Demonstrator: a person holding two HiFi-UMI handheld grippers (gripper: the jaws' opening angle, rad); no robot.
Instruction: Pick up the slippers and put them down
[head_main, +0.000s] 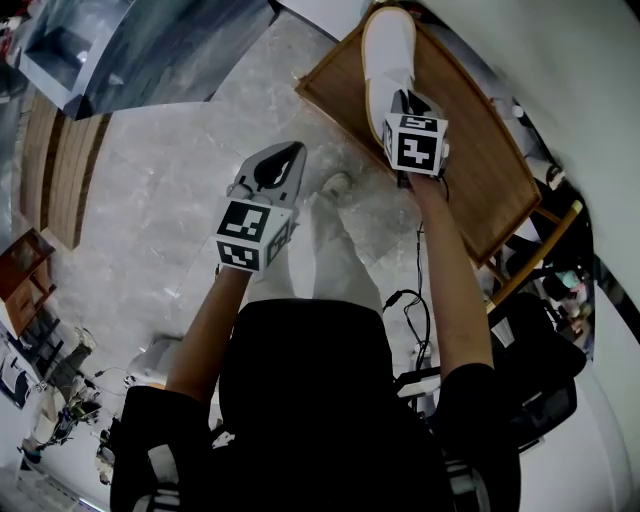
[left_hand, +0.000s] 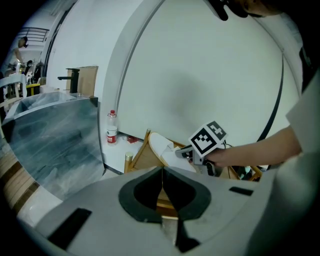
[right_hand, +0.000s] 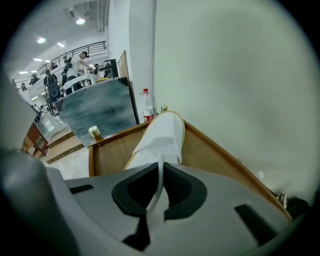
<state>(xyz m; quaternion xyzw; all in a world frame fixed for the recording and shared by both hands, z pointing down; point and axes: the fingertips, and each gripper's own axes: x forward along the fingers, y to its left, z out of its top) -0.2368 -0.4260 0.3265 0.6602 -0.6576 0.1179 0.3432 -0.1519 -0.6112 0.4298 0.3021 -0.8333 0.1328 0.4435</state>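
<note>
A white slipper with a tan sole edge lies on a low wooden table against the white wall. My right gripper sits at the slipper's near end. In the right gripper view the jaws are shut on a thin white edge of the slipper. My left gripper hangs over the marble floor, left of the table, shut with nothing in it. In the left gripper view the slipper and the right gripper show beyond my jaws. Only one slipper is in view.
A grey marbled panel stands at the far left, with a red-labelled bottle by the wall beside it. The person's shoe is on the floor near the table's corner. Cables trail by the right arm. People stand far off.
</note>
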